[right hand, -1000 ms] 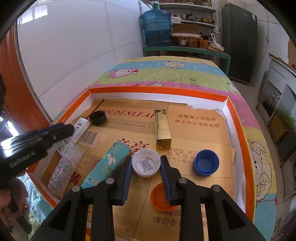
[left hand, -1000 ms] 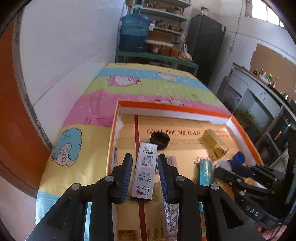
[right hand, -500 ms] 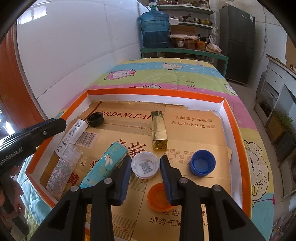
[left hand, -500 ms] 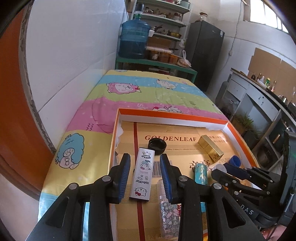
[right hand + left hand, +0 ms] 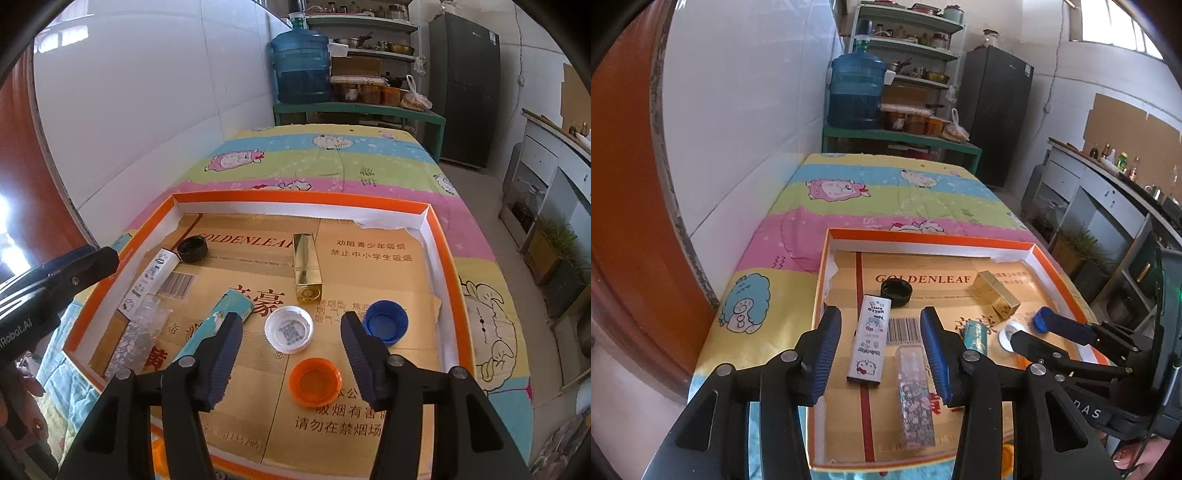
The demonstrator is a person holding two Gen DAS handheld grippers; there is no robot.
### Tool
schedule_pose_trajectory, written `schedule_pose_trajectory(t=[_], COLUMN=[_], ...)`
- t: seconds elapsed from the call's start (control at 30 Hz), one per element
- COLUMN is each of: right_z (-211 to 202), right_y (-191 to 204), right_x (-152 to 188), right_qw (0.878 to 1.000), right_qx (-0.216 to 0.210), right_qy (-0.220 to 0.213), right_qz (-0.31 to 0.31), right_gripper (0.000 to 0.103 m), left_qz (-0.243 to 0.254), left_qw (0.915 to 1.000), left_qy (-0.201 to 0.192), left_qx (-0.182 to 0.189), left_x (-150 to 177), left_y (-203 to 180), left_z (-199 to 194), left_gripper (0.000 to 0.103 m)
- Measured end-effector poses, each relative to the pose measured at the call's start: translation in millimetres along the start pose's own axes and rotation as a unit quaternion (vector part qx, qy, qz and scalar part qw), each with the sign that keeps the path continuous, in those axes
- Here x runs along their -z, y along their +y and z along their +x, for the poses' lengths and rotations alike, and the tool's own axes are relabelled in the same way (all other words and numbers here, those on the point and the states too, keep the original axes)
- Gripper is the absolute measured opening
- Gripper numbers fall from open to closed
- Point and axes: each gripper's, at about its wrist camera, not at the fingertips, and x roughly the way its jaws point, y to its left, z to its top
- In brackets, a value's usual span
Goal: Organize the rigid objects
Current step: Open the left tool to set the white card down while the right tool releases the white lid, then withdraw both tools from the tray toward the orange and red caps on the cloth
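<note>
Now your left tool [image 5: 879, 350] is opening over the long white cartoon box [image 5: 870, 341] without touching it, and your right tool [image 5: 291, 354] is opening around the round white plastic cap [image 5: 289, 329], both lying loose in the shallow orange-rimmed cardboard tray [image 5: 439, 258] on the bed.

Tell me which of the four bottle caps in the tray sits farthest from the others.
The black cap. It lies alone near the tray's far left corner, while the white, blue and orange caps cluster together at the near right.
</note>
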Motion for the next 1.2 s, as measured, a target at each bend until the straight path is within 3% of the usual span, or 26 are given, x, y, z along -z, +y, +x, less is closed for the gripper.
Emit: schedule_pose_trajectory(t=[1.2], right_z=[-90.0], right_y=[16.7], right_x=[36.5], right_qw=[1.000], right_qx=[0.009], right_qy=[-0.016], right_qz=[0.019], right_gripper=[0.055], left_qz=[0.005], left_qw=[0.9997], left_qy=[-0.014], left_qx=[0.017], left_x=[32.6], left_y=[-10.0], left_z=[-90.2], left_gripper=[0.046])
